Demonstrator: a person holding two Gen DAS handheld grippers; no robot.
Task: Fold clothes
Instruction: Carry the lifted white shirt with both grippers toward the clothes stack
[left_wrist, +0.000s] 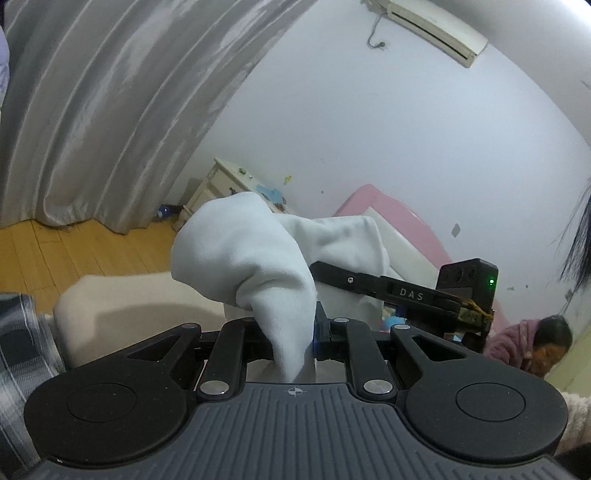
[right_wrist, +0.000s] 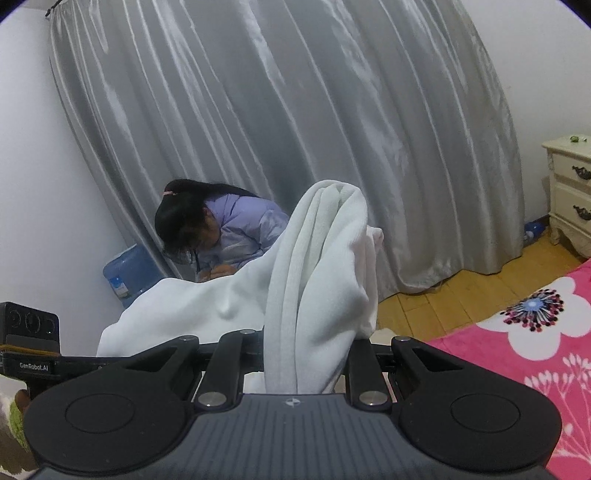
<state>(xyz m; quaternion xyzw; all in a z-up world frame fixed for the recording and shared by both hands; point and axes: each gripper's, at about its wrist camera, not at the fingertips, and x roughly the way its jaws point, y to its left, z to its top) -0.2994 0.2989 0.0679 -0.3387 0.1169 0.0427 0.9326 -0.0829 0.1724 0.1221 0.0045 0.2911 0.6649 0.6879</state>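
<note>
**White garment held aloft, pinched at both grippers**

One white garment (left_wrist: 255, 254), soft and knit-looking, plain, bunched into thick rounded folds. Raised off any surface in both wrist views, with curtain and wall behind it. In the left wrist view, draped as a lump over the gripper front, narrowing to a point that drops between the linkage arms. In the right wrist view, gathered into long vertical pleats (right_wrist: 317, 280), with a broad sheet of the same cloth spreading off to the left.

Count, left to right: one grey satin curtain (left_wrist: 110, 110), one cream nightstand (left_wrist: 218, 184), one wall air conditioner (left_wrist: 432, 26), one pink headboard (left_wrist: 402, 218). Two seated people in the background, one per view: pink top (left_wrist: 517, 332) low at right of the left view, lilac jacket (right_wrist: 240, 225) against the curtain in the right view. One blue water jug (right_wrist: 129, 273) by the wall. One pink flowered blanket (right_wrist: 517, 350) at lower right.

Left gripper (left_wrist: 295, 354): clenched on the garment, cloth tail pinched at centre. Fingertips hidden under the fabric, so exact gap not readable; probably near fully closed. Right gripper seen from the side (left_wrist: 406, 295), its finger running into the cloth.

Right gripper (right_wrist: 295, 365): grasping the pleated bundle, cloth filling the space between the linkage arms, fingertips buried. Left gripper's body (right_wrist: 29, 339) at far left edge.
</note>
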